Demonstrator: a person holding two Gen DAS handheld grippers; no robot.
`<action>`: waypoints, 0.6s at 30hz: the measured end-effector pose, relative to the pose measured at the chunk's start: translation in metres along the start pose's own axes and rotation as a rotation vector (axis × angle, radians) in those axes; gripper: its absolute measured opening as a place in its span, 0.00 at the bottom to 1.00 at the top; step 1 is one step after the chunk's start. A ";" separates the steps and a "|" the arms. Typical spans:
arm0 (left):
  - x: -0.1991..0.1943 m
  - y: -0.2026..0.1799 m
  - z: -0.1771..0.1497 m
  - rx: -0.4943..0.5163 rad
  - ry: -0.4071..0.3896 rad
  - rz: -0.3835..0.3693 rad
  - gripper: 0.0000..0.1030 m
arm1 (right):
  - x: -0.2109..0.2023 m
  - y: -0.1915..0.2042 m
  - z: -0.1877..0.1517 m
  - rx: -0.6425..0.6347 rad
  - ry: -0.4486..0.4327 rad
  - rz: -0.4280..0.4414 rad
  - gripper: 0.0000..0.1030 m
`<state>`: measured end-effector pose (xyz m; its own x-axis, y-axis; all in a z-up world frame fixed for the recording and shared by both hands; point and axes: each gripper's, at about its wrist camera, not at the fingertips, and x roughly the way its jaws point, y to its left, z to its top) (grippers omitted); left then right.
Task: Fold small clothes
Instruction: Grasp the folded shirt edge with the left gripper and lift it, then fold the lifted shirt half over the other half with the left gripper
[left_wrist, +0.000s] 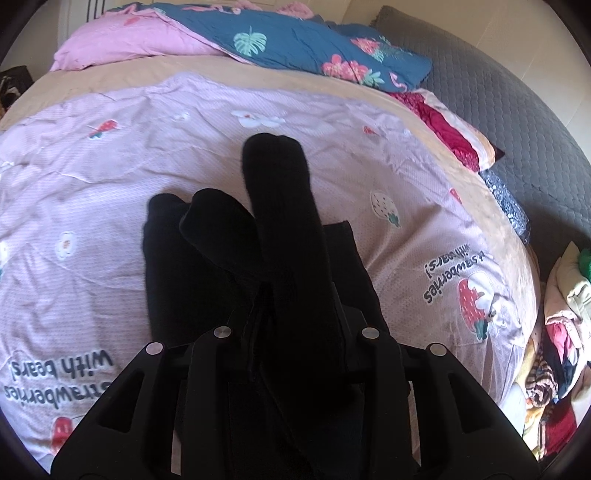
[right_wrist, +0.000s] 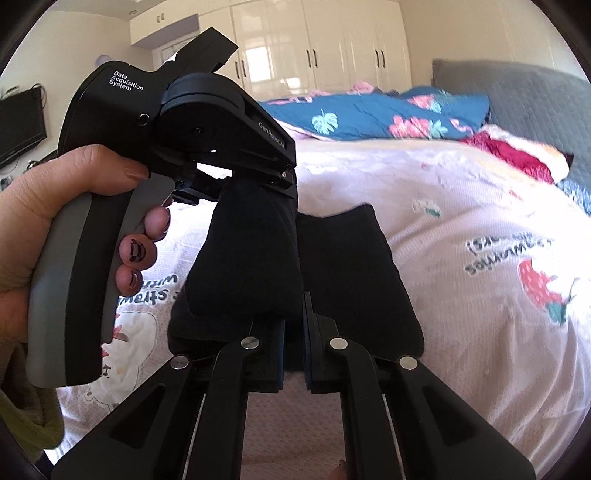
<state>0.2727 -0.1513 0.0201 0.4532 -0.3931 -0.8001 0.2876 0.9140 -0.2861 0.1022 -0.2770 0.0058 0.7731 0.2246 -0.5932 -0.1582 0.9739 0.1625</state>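
Left gripper (left_wrist: 295, 317) is clamped on a black sock (left_wrist: 284, 221). The sock's long axis runs straight out from the claw, toe end pointing away toward the far side of the bed, slightly left-leaning. It drapes over the jaws, so the pinch itself is hidden. More black fabric (left_wrist: 173, 266) lies beneath and to the left on the pink strawberry quilt (left_wrist: 388, 177): at least 1 more sock-like lobe plus a flat dark piece. How many pieces there are cannot be told.

In the right wrist view, the right gripper (right_wrist: 293, 347) has its jaws at a narrow gap, with black sock cloth (right_wrist: 251, 266) hanging from the left gripper (right_wrist: 255, 173) down into or just ahead of that gap. Whether the right pads actually bite the cloth cannot be told. The left hand (right_wrist: 44, 221) squeezes the left gripper's trigger.

Judgement: left gripper is the holder, right is nearer the free lower end; next move likely turns on bringing the 2 ends together along the long axis.

Sock looks thick, matte, soft, limp, no visible pattern.
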 end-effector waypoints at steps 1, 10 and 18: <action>0.005 -0.002 0.000 0.002 0.007 -0.001 0.22 | 0.002 -0.005 0.000 0.018 0.014 0.007 0.06; 0.038 -0.028 0.004 0.031 0.062 0.012 0.38 | 0.025 -0.048 -0.008 0.246 0.150 0.115 0.08; 0.028 -0.036 0.006 0.038 0.041 -0.056 0.62 | 0.041 -0.085 -0.018 0.403 0.263 0.242 0.33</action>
<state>0.2798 -0.1961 0.0117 0.4012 -0.4381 -0.8044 0.3433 0.8861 -0.3114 0.1363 -0.3499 -0.0460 0.5558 0.4922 -0.6700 -0.0252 0.8155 0.5782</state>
